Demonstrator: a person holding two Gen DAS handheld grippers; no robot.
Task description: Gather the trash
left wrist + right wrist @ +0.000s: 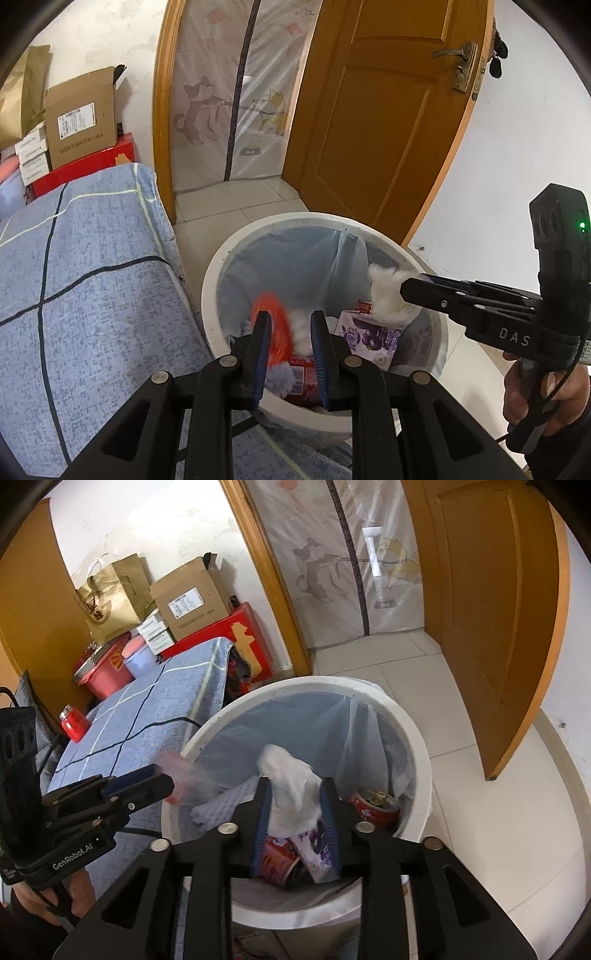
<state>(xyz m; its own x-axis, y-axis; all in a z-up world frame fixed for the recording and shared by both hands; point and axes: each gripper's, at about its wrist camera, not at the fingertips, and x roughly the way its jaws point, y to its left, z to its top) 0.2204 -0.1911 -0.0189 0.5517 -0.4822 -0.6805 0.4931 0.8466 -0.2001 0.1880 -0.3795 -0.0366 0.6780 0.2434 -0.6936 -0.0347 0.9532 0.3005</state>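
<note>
Over the white trash bin (pixel 218 266), the left tool (pixel 290 325) sat spread around a blurry orange scrap (pixel 275 325), and the right tool (pixel 295 794) was loosely parted around a white tissue (pixel 291 794).

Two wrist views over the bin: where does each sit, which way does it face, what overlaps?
Left wrist: on the left gripper, tilted down into the white round trash bin; orange blurred scrap between its fingers; right gripper and hand at right.
Right wrist: on the right gripper, tilted down into the bin, white crumpled tissue between fingers; left gripper at left.
Shared: bin, purple drink carton, blue checked cover, wooden door.
</note>
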